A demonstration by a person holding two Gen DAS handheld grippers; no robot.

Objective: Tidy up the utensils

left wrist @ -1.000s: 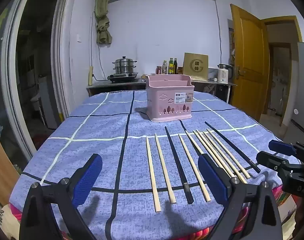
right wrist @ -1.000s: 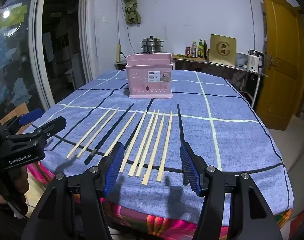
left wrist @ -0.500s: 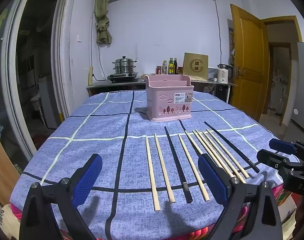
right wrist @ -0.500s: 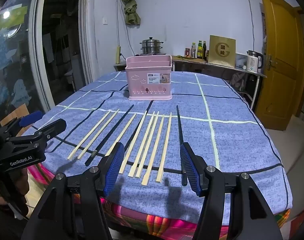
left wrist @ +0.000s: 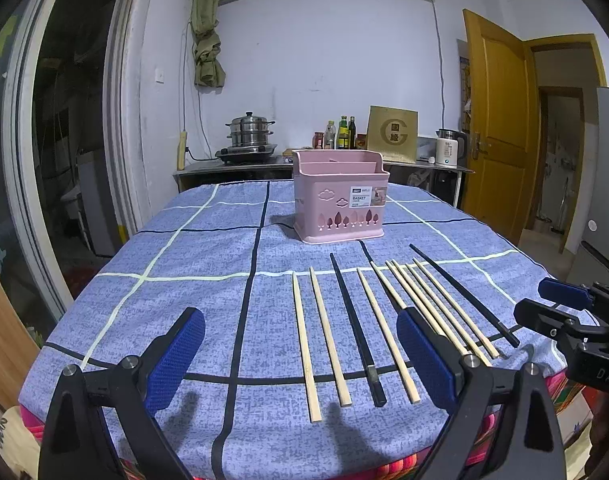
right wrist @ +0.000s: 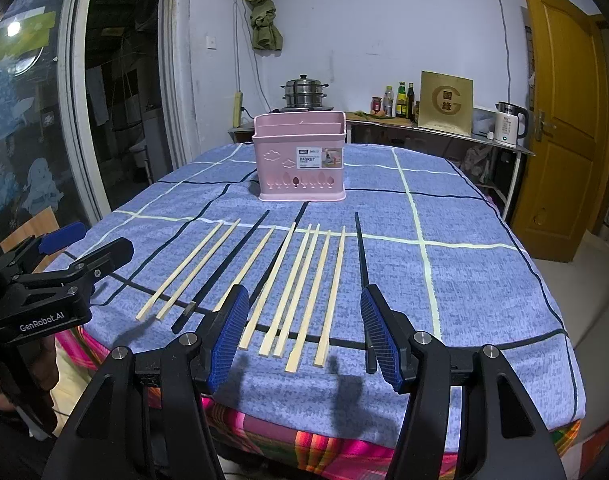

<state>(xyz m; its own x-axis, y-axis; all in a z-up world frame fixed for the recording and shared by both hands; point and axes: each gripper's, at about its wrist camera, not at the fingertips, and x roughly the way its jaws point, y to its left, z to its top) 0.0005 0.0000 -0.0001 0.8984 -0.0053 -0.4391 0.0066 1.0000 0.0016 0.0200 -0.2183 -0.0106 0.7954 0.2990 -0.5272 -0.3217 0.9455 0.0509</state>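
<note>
A row of thin chopsticks lies side by side on the counter (left wrist: pixel 208 248), which is draped in a blue speckled cloth with pale and dark grid lines. Most are pale bamboo chopsticks (right wrist: pixel 300 280), squared at the near butts and tapering toward the far tips; three are black chopsticks (left wrist: pixel 354 324), smoother-looking and likely more slippery. All should be light, stiff and prone to rolling or pivoting if pinched off-centre, so a hold near the thicker butt end or mid-length seems safest. Beyond them stands the pink plastic utensil basket (left wrist: pixel 338 204), upright, with cut-out tree shapes and inner dividers. The left claw (left wrist: pixel 300 360) hovers wide open near the counter's front edge, holding nothing; the right claw (right wrist: pixel 304 336) is likewise spread and empty, its ribbed blue pads (right wrist: pixel 228 332) flanking the bamboo ends
</note>
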